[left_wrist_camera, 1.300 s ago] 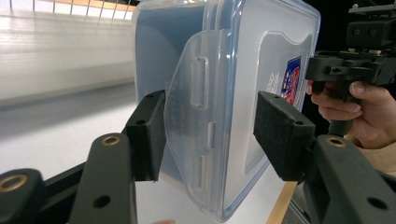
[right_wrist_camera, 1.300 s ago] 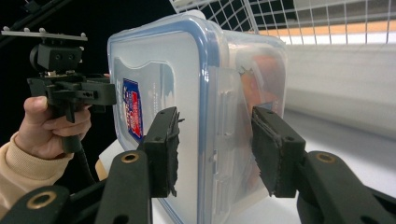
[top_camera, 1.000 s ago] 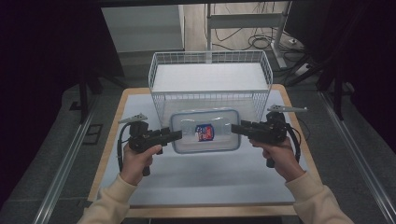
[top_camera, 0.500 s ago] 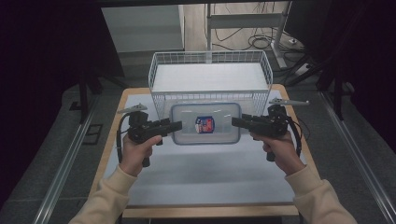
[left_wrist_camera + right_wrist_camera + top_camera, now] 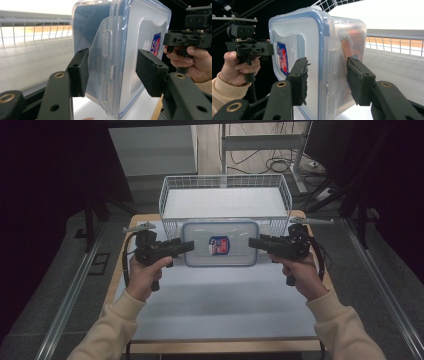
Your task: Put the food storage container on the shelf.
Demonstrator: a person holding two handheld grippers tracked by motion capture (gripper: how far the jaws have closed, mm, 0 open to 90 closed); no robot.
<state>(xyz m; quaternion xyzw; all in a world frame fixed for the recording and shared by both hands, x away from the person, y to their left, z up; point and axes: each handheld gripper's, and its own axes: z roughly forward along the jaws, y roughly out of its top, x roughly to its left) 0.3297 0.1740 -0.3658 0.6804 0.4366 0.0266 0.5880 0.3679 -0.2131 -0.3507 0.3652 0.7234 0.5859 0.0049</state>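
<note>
In the high view a clear plastic box (image 5: 220,244) with a blue-edged lid and a small red-and-blue label (image 5: 218,245) sat between the two grippers, in front of the white wire basket (image 5: 170,205) at the far side of the table (image 5: 210,300). The left gripper (image 5: 189,246) met the box at its left short end and the right gripper (image 5: 252,242) met it at its right short end, each held by a hand in a cream sleeve (image 5: 105,330). The box seemed to be raised off the table, its far edge overlapping the basket's front wall, though the overhead angle left that uncertain. In the left gripper view the box (image 5: 130,50) stood on edge between the jaws, which straddled its clip flap (image 5: 105,65); the left gripper (image 5: 111,72) had one pad against the box's body while the other stood a little off the lid, so I could not tell whether it was truly clamped. The right gripper (image 5: 175,40) showed beyond, in its hand (image 5: 195,62). In the right gripper view the box (image 5: 312,50) (its label (image 5: 282,58) turned toward the far hand) sat between that gripper's jaws, and the right gripper (image 5: 327,80) had both pads close on either side of the end clip, seemingly pressed on it. The left gripper (image 5: 270,48) was beyond.
</note>
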